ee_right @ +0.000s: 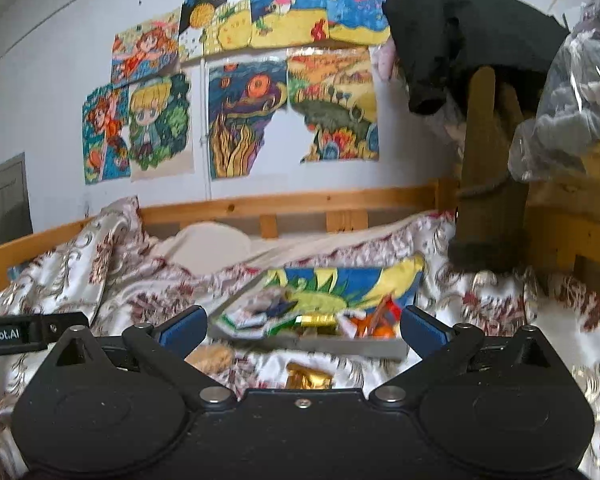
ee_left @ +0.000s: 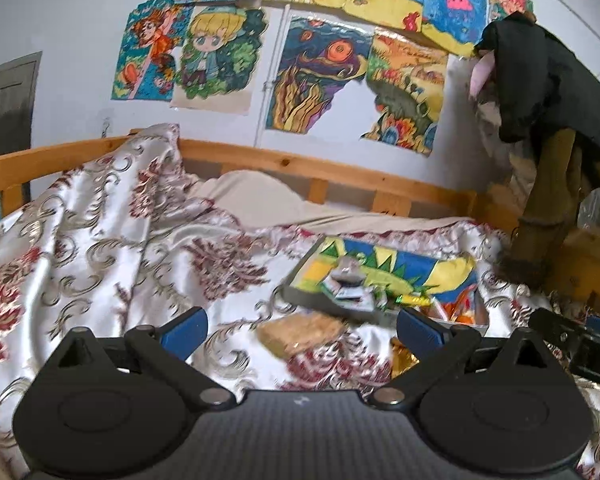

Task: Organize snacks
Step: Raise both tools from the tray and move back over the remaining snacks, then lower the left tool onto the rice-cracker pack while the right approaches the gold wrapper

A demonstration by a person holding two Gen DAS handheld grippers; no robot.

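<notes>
I hold both tools over the bed, side by side, facing the wall with the coloured drawings point(ee_right: 236, 92). My left tool point(ee_left: 302, 330) is released, its blue fingers point(ee_left: 186, 330) spread wide with nothing between them. My right tool point(ee_right: 304, 330) is released too, fingers point(ee_right: 420, 330) wide apart and empty.

The snacks sit ahead of me on the flowered bedspread point(ee_left: 100, 240), toward the bed's right end near the wooden rail point(ee_right: 300, 202). A shallow grey tray point(ee_right: 340, 346), lined with a bright blue, yellow and green drawing, lies flat on the bedspread. In it are a few white-and-dark wrapped pieces point(ee_left: 350, 286) at its left part, a gold-and-green wrapped bar point(ee_right: 318, 320) near its front rim, and orange and red packets point(ee_right: 380, 320) at its right front corner.

Two snacks lie outside the tray on the bedspread, just in front of its near rim. A pale brown cracker-like pack point(ee_left: 300, 332) lies before the tray's left front corner; in the left view it falls between my fingers but below them, untouched. A crinkled gold foil snack point(ee_right: 308, 376) lies to its right, close to the tray's front wall, in line with the gap of my right tool.

At the bed's right end dark clothes point(ee_right: 460, 32) hang over a wooden post point(ee_right: 488, 168).
</notes>
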